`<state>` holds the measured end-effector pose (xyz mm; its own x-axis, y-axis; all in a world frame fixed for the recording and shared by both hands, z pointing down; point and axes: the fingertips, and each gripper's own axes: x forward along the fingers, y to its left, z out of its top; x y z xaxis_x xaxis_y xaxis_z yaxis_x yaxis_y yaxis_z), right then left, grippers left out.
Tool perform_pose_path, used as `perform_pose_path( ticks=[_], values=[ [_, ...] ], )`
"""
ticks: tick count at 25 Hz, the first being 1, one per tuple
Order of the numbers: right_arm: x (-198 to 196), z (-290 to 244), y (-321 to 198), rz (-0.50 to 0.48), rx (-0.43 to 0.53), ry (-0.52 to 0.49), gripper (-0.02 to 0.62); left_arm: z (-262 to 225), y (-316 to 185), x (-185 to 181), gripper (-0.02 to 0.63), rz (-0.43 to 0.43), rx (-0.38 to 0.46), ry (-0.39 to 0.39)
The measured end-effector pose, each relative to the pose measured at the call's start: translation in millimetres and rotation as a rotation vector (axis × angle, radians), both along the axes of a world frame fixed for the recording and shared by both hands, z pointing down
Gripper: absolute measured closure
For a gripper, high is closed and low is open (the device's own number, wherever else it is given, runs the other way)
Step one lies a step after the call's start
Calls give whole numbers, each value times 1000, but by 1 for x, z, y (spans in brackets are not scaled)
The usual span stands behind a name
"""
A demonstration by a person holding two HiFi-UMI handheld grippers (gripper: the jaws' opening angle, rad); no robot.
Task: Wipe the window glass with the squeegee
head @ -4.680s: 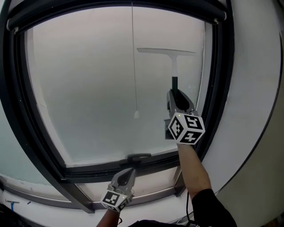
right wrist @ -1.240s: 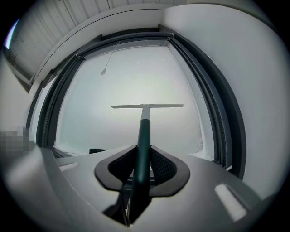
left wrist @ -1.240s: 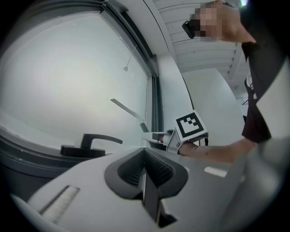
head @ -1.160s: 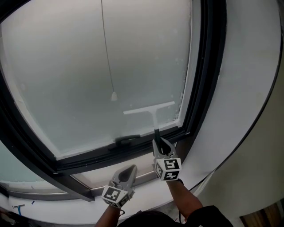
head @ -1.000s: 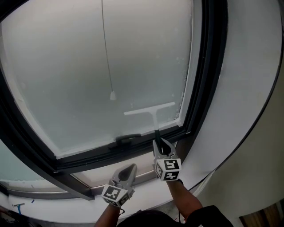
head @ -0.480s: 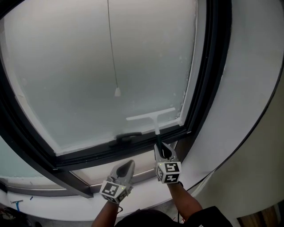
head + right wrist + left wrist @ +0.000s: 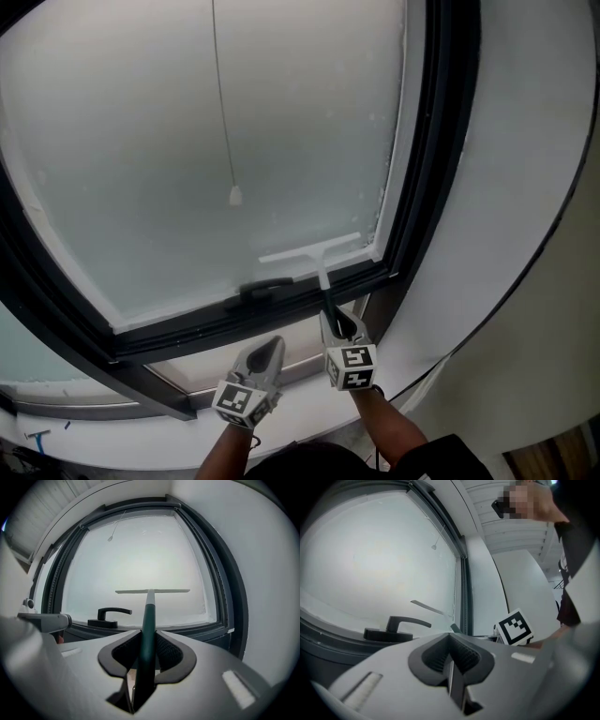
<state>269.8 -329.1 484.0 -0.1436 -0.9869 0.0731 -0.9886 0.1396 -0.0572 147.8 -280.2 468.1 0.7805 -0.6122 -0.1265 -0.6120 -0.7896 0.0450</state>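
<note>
The window glass (image 7: pixel 187 141) was a milky, pale grey-white, set in a dark charcoal window frame (image 7: pixel 441 141). The squeegee (image 7: pixel 314 253) had a white blade and white neck, then a dark green handle. The window handle (image 7: pixel 265 286) was black. A thin pale pull cord (image 7: pixel 223 103) ended in a small white bob. The left tongs (image 7: pixel 267 349) and the right tongs (image 7: pixel 336 321) were light grey, with black ribbed pads (image 7: pixel 168 653) inside. Each carried a white marker cube (image 7: pixel 352 366) patterned with black squares. The wall (image 7: pixel 525 141) beside the frame was plain off-white, and the person's sleeve (image 7: pixel 441 459) black
</note>
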Motion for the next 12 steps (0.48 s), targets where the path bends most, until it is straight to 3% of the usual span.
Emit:
perform_pose_path(
  ticks=[12],
  values=[
    [0, 16, 5, 22, -26, 17, 500, 9, 4, 5, 606, 54, -29, 20]
  ],
)
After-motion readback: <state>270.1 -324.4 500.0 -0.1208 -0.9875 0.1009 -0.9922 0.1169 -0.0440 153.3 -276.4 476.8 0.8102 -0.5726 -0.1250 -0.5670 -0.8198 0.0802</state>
